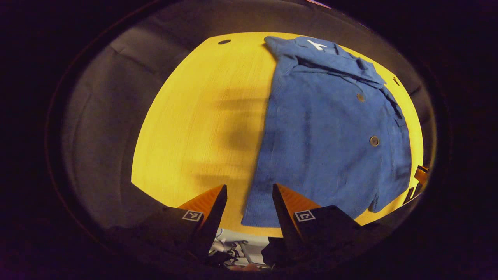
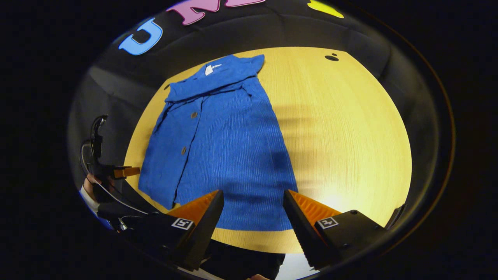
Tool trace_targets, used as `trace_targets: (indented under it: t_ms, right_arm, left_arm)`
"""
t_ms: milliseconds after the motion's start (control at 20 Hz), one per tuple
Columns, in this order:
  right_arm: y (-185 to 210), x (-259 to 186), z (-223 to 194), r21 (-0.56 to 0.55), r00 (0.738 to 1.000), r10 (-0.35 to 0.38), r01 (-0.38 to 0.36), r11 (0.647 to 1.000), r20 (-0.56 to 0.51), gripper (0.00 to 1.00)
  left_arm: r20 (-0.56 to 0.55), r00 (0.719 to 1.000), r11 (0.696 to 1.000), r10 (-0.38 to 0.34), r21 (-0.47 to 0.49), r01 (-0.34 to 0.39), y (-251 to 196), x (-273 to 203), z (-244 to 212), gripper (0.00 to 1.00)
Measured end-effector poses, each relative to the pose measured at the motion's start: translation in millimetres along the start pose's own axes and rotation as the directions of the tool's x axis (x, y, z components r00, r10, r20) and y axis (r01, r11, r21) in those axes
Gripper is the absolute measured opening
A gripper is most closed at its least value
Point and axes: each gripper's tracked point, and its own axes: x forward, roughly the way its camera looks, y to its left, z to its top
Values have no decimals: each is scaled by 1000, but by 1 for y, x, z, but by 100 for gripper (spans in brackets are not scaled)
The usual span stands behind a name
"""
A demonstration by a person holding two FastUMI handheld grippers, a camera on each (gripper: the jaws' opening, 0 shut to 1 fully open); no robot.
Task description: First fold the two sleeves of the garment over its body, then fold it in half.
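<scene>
1. A round wooden table [image 2: 350,128] with a yellow top and fine straight grain fills the middle of both views; soft blurred shadows lie across its bare wood.
2. A small dark oval hole [image 2: 331,58] sits in the tabletop close to the far edge; it appears in the left gripper view [image 1: 224,41] too.
3. Black cloth wall [image 2: 116,89] hangs behind the table's far edge, creased in places.
4. Pale floor [image 1: 249,239] shows below the table's near edge.

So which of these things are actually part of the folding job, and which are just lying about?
Part of the job:
blue shirt
left claw, open
right claw, open

Just there:
yellow table
dark hole in the tabletop
</scene>
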Motion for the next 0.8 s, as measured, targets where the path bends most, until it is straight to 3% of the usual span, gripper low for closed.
trace_targets:
  t_ms: [100, 250, 400, 550, 800]
  right_arm:
    - [0, 1, -9, -19, 999, -23, 23, 1000, -23, 99]
    - [-4, 4, -21, -36, 997, -59, 57, 998, -47, 99]
    - [-22, 15, -33, -36, 989, -112, 109, 993, -92, 99]
    - [-28, 18, -40, -25, 984, -135, 133, 991, -113, 99]
    - [-27, 15, -41, 28, 984, -129, 133, 991, -120, 99]
  left_arm:
    - [-45, 999, 1000, 4, -19, -5, 2, 9, -15, 71]
    - [-48, 998, 998, 40, 39, -38, 14, 17, -14, 71]
    - [-52, 998, 996, 45, 76, -41, 17, 19, -17, 81]
    - [-42, 998, 992, 47, 119, -41, 17, 19, -17, 81]
    - [-56, 998, 991, -28, 128, 35, 15, 17, -14, 81]
